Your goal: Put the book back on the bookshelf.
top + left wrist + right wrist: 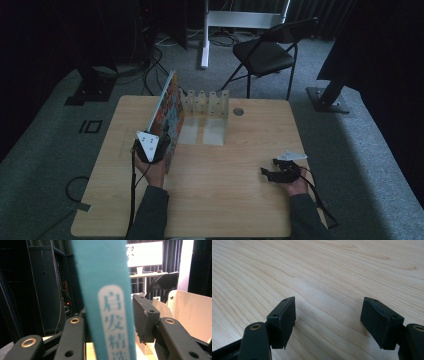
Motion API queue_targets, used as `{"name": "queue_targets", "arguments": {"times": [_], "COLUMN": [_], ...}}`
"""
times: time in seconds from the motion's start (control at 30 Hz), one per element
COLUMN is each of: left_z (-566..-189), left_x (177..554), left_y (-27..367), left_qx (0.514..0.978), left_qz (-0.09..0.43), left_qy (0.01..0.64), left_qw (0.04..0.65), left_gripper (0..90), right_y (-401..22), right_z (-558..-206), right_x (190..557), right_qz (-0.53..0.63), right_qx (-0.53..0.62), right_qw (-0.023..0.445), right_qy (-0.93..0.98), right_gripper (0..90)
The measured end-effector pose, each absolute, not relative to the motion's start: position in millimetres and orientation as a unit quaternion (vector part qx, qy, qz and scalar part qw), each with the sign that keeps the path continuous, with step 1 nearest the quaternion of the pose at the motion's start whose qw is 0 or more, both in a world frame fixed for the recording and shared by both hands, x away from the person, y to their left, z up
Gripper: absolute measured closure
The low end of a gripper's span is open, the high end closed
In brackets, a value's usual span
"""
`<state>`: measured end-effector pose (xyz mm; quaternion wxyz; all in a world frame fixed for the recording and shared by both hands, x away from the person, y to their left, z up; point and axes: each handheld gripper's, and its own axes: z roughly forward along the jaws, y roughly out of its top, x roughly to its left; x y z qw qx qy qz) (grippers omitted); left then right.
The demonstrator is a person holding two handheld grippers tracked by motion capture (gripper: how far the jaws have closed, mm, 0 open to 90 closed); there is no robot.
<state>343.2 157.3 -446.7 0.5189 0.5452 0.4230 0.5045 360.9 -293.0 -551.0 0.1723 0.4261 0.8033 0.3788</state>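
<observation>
A book with a colourful cover [169, 107] stands on edge on the wooden table [225, 200], its far end by a white slotted book rack [206, 102]. My left gripper [159, 142] is at the book's near end. In the left gripper view the teal spine [107, 302] with white characters rises between the jaws of the left gripper [110, 315]. The right pad [145, 317] stands a sliver off the spine, so the jaws are open around it. My right gripper [269, 172] rests low over the table at the right. The right gripper [328, 315] is open, with bare wood between its pads.
The rack's clear base sheets [202, 132] lie in front of it. A round cable hole [238, 111] sits at the table's back. Behind the table are a black folding chair [265, 52], a white stand [205, 35] and floor cables [150, 70].
</observation>
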Motion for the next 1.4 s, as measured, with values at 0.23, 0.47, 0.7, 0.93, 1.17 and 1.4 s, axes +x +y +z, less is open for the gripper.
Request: {"name": "queue_targets", "arguments": {"times": [0.23,0.47,0.7,0.93,1.17,1.4], "left_z": [-450.0,-450.5,-451.1,-451.3,-451.3,-451.1], "left_x": [343.4,342.3,341.4,338.7,336.5,333.7], "left_y": [160.4,162.4,163.5,166.6,170.0,173.4], "left_qx": [0.553,0.558,0.558,0.562,0.573,0.583], "left_qz": [0.490,0.484,0.481,0.476,0.461,0.444], "left_qy": [0.427,0.427,0.429,0.426,0.422,0.422], "left_qw": [0.521,0.522,0.523,0.525,0.530,0.534], "left_gripper": [55.0,53.2,51.7,50.0,48.1,46.4], "right_y": [-292.9,-292.9,-293.0,-293.0,-293.0,-292.9], "right_z": [-551.0,-550.9,-551.0,-550.9,-550.9,-550.9], "right_x": [360.9,360.9,360.9,360.9,360.9,360.9], "right_qz": [0.379,0.379,0.379,0.379,0.379,0.379], "right_qx": [0.426,0.426,0.426,0.426,0.426,0.426], "right_qw": [0.172,0.172,0.172,0.172,0.172,0.172], "right_qy": [0.803,0.803,0.803,0.803,0.803,0.803], "right_gripper": [27.9,27.9,27.9,27.9,27.9,27.9]}}
